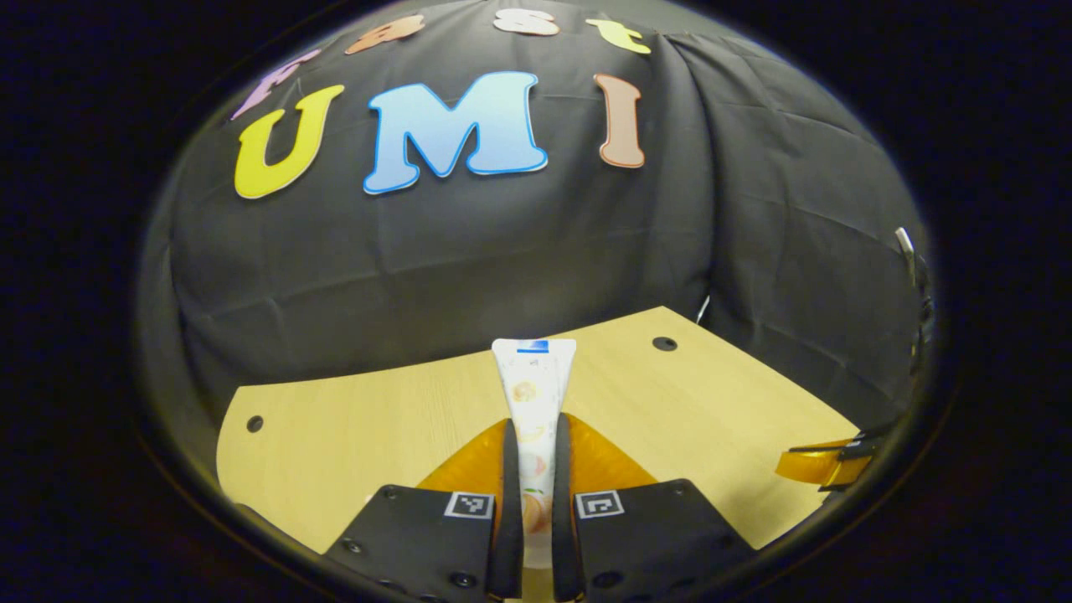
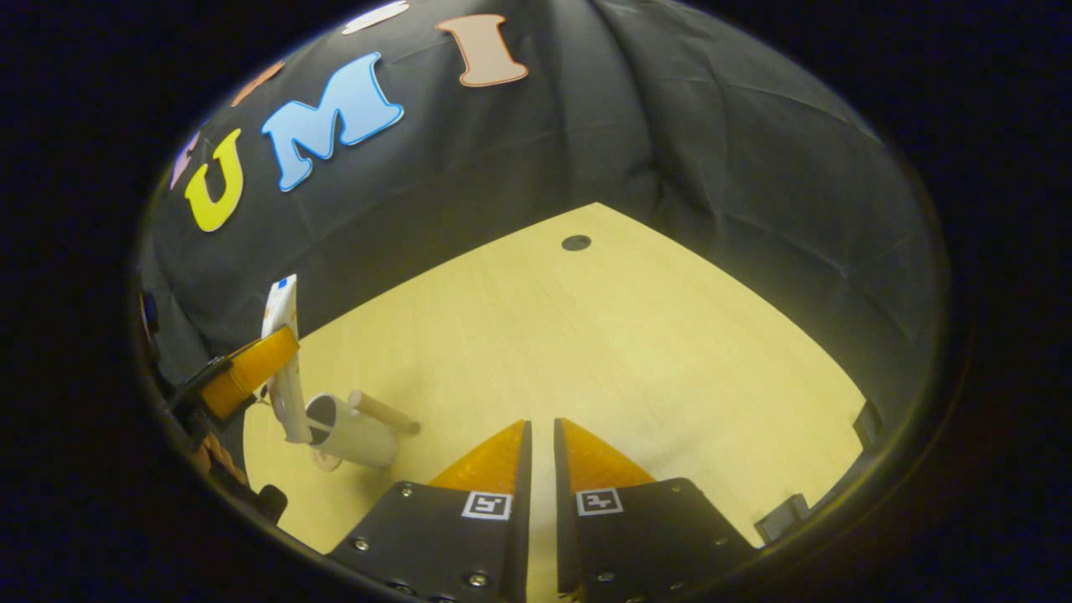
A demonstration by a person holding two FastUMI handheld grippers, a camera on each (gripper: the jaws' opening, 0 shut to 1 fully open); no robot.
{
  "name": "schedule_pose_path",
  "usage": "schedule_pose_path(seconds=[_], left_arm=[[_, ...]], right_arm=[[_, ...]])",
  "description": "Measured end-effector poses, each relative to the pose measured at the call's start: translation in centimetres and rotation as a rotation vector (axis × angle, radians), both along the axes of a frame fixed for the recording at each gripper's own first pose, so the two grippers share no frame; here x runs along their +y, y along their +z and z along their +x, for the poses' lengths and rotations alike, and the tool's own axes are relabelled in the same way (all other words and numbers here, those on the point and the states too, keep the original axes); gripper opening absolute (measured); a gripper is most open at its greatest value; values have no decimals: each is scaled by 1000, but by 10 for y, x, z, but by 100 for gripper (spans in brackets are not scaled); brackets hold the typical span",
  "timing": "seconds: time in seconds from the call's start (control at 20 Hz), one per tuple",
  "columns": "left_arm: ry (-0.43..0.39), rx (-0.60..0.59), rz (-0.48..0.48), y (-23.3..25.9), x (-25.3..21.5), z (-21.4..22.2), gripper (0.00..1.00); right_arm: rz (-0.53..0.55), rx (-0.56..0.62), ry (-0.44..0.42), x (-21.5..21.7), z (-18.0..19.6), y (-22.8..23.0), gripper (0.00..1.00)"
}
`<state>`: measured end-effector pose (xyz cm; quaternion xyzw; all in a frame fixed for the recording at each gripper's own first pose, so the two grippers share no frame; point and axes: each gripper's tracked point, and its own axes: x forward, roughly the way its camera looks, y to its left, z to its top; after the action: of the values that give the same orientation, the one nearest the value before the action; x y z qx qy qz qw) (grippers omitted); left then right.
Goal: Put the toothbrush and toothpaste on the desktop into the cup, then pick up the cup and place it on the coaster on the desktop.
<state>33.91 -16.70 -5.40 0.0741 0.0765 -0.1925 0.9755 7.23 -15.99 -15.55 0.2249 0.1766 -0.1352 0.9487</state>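
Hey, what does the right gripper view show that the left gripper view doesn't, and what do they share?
Right gripper view alone: the white cup with a wooden toothbrush handle sticking out of it, and the right gripper, its fingers nearly together on nothing. Left gripper view alone: the toothpaste tube's printed face, close up. Both: the toothpaste tube clamped in the left gripper, and the wooden desktop.

Left gripper (image 1: 534, 469) black screwed plates, square coded markers, right gripper (image 2: 541, 469) alike
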Motion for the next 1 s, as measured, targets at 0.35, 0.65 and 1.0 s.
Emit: schedule_pose_path(seconds=[0.35,0.65,1.0], left_arm=[[52,-33,-13,-21,18,14,21],[71,-67,-31,-33,21,15,22],[126,-132,1,-33,33,2,47]], right_arm=[[-7,46,11,-1,-7,-16,14],[-29,61,13,-5,-12,-17,14],[-35,86,17,-4,-24,-27,14]])
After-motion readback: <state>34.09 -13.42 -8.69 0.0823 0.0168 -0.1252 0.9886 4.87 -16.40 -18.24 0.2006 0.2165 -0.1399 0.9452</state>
